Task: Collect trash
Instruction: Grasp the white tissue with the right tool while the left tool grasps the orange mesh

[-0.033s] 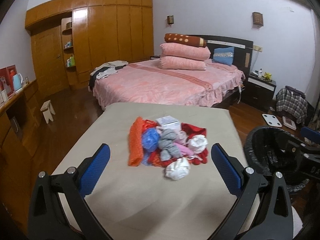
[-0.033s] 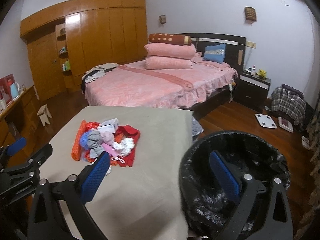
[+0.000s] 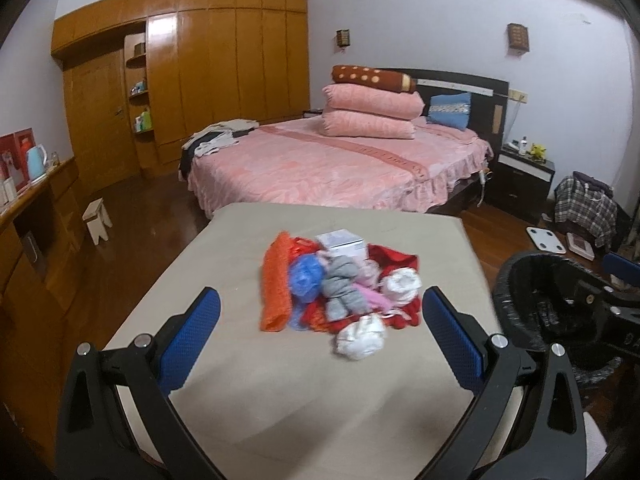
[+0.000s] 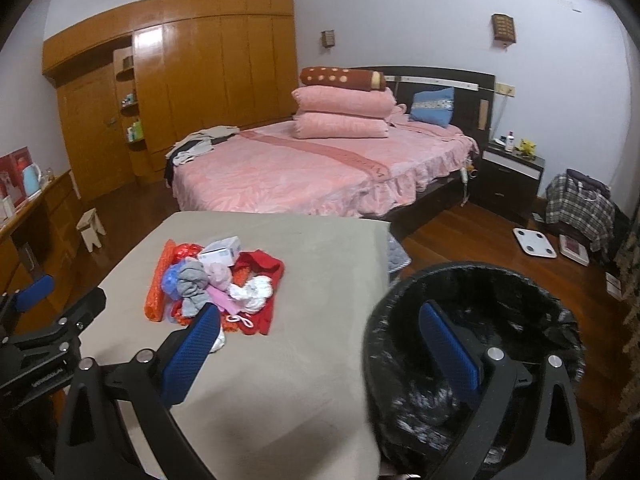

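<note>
1. Left wrist view: left gripper (image 3: 320, 322), jaws spread wide and empty, aimed straight at trash pile (image 3: 340, 280) on beige tabletop (image 3: 280, 400).
2. Nearest piece: white crumpled wad (image 3: 360, 336), dead ahead between the two jaw lines, just beyond the tips, not touching either. Roughly round, no clear long axis.
3. Behind wad: grey rag (image 3: 342, 286), blue plastic (image 3: 306, 276), second white wad (image 3: 400, 286), small white box (image 3: 340, 242), red cloth (image 3: 394, 256).
4. Left flank of pile: orange mesh strip (image 3: 276, 284), long axis running away from camera, roughly parallel to jaws.
5. Right wrist view: right gripper (image 4: 320, 322), jaws likewise wide apart and empty; pile off to its left, black-lined bin (image 4: 472, 344) directly ahead beside tabletop's right edge.
6. Judgement: left gripper nearer and better lined up; short straight advance onto white wad, then carry rightward to bin.
</note>
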A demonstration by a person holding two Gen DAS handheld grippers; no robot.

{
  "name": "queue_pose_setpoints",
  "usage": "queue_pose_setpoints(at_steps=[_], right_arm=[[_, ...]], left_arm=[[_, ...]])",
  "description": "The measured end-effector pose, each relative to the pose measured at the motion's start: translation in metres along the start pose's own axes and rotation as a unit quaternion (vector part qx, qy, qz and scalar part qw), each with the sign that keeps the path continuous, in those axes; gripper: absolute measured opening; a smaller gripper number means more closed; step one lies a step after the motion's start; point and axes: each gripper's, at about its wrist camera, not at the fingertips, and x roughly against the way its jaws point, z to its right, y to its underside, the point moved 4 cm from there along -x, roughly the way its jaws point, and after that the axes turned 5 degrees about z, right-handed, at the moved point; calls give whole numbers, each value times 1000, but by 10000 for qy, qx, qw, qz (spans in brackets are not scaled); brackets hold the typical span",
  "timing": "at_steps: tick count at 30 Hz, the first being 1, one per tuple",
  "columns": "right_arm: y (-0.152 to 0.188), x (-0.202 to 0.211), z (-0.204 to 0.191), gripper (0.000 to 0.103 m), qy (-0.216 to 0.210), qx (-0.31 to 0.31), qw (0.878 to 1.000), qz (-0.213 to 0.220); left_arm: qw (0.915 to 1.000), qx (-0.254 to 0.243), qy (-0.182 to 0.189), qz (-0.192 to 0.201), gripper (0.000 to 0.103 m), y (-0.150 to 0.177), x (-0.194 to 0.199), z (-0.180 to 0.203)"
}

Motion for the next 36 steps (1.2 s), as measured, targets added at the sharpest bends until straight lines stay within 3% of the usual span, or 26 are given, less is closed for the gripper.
queue_pose_setpoints(at_steps=[10, 17, 31, 34, 36], right_arm=[[38, -63, -40, 97, -414, 221, 9980, -427], [60, -102, -69, 88, -685, 338, 9943, -744], [81, -149, -123, 80, -943, 865, 9875, -923], [83, -154, -136, 65, -1180, 1039, 9834, -905], [87, -156, -145, 45, -1447, 1141, 9781, -969]], left_arm=[[9990, -91, -205, -385, 98, 33, -44, -47], [9982, -52, -274, -526, 98, 48, -75, -59], [9939, 72, -585, -933, 98, 76, -119, -102], [9932, 71, -563, -1014, 98, 80, -128, -102], [9924, 69, -535, -1106, 98, 84, -133, -103]])
